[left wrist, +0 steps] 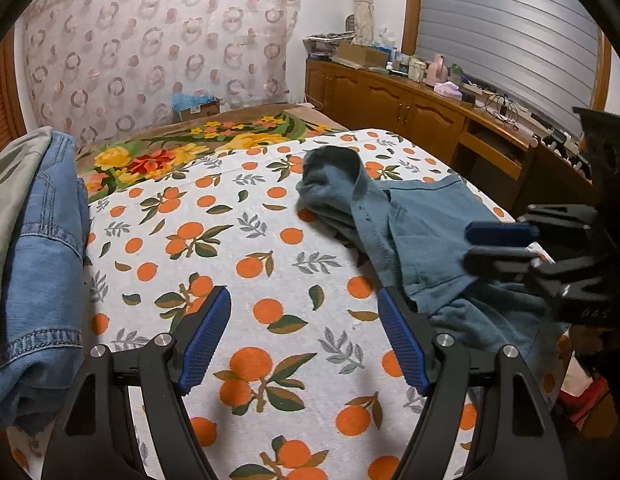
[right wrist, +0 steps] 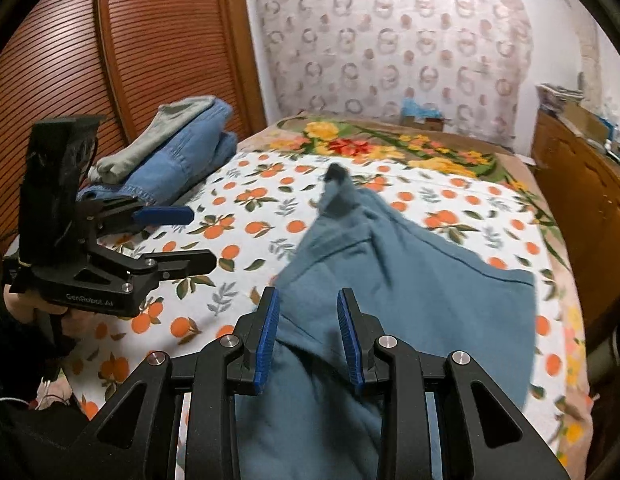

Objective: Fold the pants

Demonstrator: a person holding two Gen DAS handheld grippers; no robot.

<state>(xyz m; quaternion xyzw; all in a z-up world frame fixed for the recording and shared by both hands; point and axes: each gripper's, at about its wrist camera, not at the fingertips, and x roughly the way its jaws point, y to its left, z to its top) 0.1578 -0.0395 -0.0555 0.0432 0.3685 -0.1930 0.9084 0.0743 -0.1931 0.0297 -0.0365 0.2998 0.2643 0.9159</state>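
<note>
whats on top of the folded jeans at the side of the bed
A grey-green garment lies folded on the denim stack. Anything beneath the denim is covered, so it cannot be seen.

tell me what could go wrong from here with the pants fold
1. The teal pants lie bunched, one leg end curled up; folding now would likely trap wrinkles.
2. The right gripper is open with cloth between its fingers; closing here may pinch several layers at once.
3. The left gripper is open over bare orange-print sheet, so a one-sided pull could drag the pants toward the bed edge.
</note>
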